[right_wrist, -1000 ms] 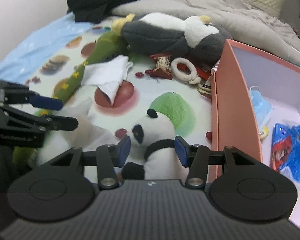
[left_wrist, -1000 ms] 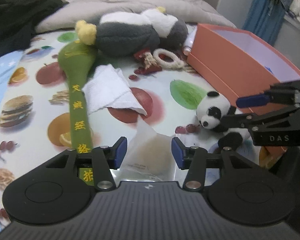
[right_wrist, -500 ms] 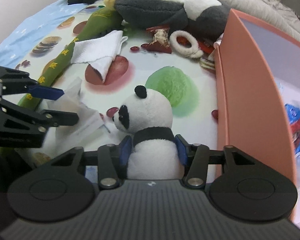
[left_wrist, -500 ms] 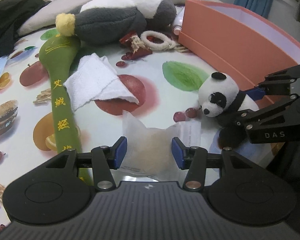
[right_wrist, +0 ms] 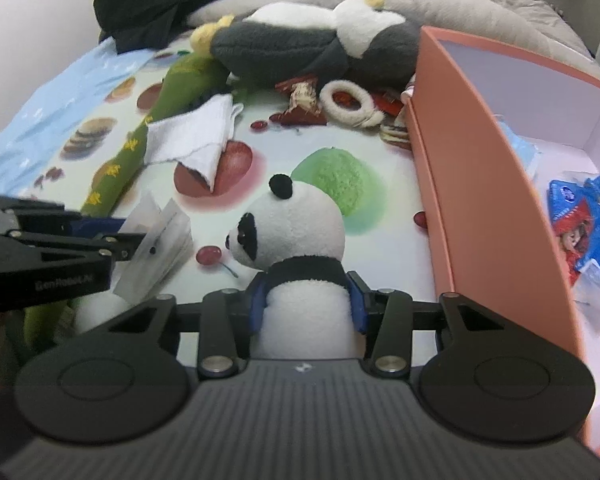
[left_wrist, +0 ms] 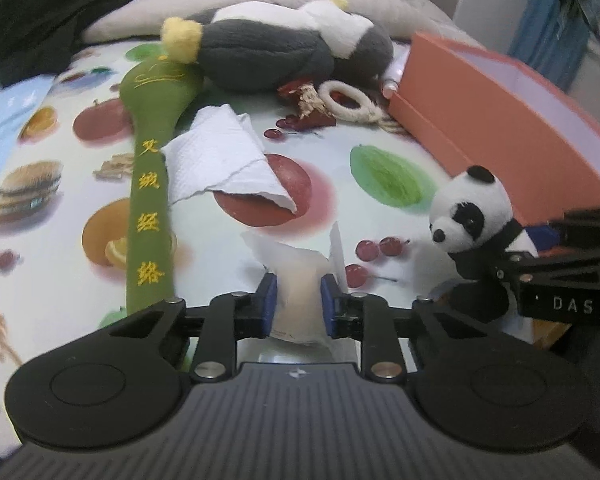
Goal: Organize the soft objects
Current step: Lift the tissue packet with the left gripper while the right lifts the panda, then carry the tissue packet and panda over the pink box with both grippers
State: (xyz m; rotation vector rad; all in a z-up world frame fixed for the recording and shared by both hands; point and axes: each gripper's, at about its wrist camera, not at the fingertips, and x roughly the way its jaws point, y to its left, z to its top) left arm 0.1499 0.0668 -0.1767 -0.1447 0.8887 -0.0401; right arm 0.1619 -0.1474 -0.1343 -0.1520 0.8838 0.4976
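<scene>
My left gripper is shut on a clear plastic packet with something pale inside, held just above the fruit-print cloth. The packet also shows in the right wrist view. My right gripper is shut on a small panda plush around its body, lifted off the cloth beside the orange box. The panda also shows in the left wrist view, at the right. The box is open and holds blue packets.
A large grey and white plush, a long green plush stick with yellow characters, a folded white towel, a white rope ring and small red items lie on the cloth. Black clothing lies at the back left.
Both grippers have closed: the left one on the packet, the right one on the panda. Both objects have risen off the cloth.
</scene>
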